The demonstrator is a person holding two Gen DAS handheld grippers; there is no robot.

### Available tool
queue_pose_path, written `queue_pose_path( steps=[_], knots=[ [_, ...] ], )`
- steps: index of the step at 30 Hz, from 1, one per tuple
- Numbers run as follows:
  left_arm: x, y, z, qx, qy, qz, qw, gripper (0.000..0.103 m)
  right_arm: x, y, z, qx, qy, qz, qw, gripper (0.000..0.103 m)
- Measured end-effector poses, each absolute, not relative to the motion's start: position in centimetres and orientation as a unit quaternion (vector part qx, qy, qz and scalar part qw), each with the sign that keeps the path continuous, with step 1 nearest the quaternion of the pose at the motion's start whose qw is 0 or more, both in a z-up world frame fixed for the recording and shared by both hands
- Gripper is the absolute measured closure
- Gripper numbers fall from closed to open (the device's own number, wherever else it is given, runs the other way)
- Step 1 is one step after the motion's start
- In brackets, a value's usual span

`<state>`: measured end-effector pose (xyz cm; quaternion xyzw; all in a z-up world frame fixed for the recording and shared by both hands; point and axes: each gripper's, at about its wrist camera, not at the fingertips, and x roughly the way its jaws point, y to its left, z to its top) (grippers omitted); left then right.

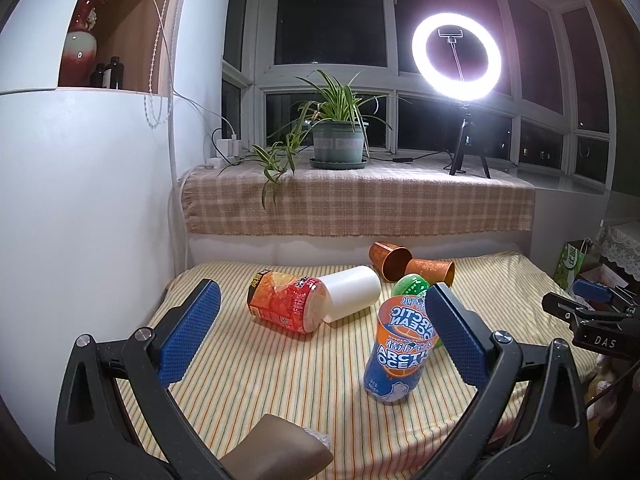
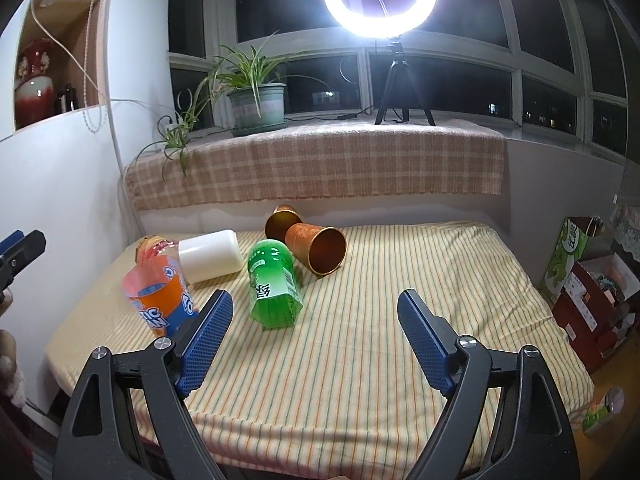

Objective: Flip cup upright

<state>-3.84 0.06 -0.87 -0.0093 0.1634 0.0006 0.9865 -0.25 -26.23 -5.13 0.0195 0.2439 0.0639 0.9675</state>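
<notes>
1. I have both grippers hovering over the striped bed (image 2: 360,340), and neither holds anything. The left gripper (image 1: 324,332) has its fingers wide apart, and so does the right gripper (image 2: 316,336).

2. By my reading, the task has hardly begun. Taking the white cup (image 2: 210,256) as my landmark, every cup around it lies on its side except one.

3. The exception is the Arctic Ocean cup (image 1: 400,350), just in front of the white cup and toward me. It stands, but its large lettering reads upside down near the top, so I judge it is resting on its mouth. In the right wrist view it shows only partly, at the left behind my finger.

4. The white cup itself lies flat, with the red-and-orange printed cup (image 1: 286,304) touching its left end, also on its side.

5. To the right of the white cup, the green cup (image 2: 272,284) lies on its side, close by my right gripper's fingers.

6. Behind and to the right of the white cup, two copper-coloured cups (image 2: 316,248) lie tipped over and touching each other, one open mouth facing my right camera.

7. What is left, as I judge it: choose a cup, close fingers on its wall, turn it, and set it mouth up. Which cup is meant I cannot tell.
</notes>
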Motion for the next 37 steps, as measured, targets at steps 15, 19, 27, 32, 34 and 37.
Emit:
queue_pose_path(
  steps=[15, 19, 27, 32, 34, 37],
  knots=[
    [-3.9, 0.2, -0.8, -0.007, 0.165, -0.001, 0.986, 0.000, 0.3, -26.6, -5.7, 0.027, 0.252, 0.060, 0.966, 0.019],
    [-4.0, 0.3, -0.8, -0.007, 0.166, -0.001, 0.986, 0.000, 0.4, -26.7, -5.8, 0.026, 0.255, 0.060, 0.965, 0.019],
    [-4.0, 0.4, -0.9, -0.006, 0.168, 0.000, 0.986, 0.000, 0.8, -26.8, -6.1, 0.026, 0.260, 0.060, 0.963, 0.019],
    [-4.0, 0.7, -1.1, -0.003, 0.168, 0.001, 0.986, 0.000, 0.9, -26.6, -6.2, 0.023, 0.263, 0.062, 0.962, 0.019],
    [-4.0, 0.7, -1.3, 0.001, 0.165, -0.002, 0.986, 0.000, 0.9, -26.6, -6.2, 0.022, 0.263, 0.063, 0.962, 0.019],
    [-3.8, 0.6, -1.4, 0.003, 0.165, -0.002, 0.986, 0.000, 0.9, -26.5, -6.3, 0.022, 0.264, 0.063, 0.962, 0.019]
  ],
)
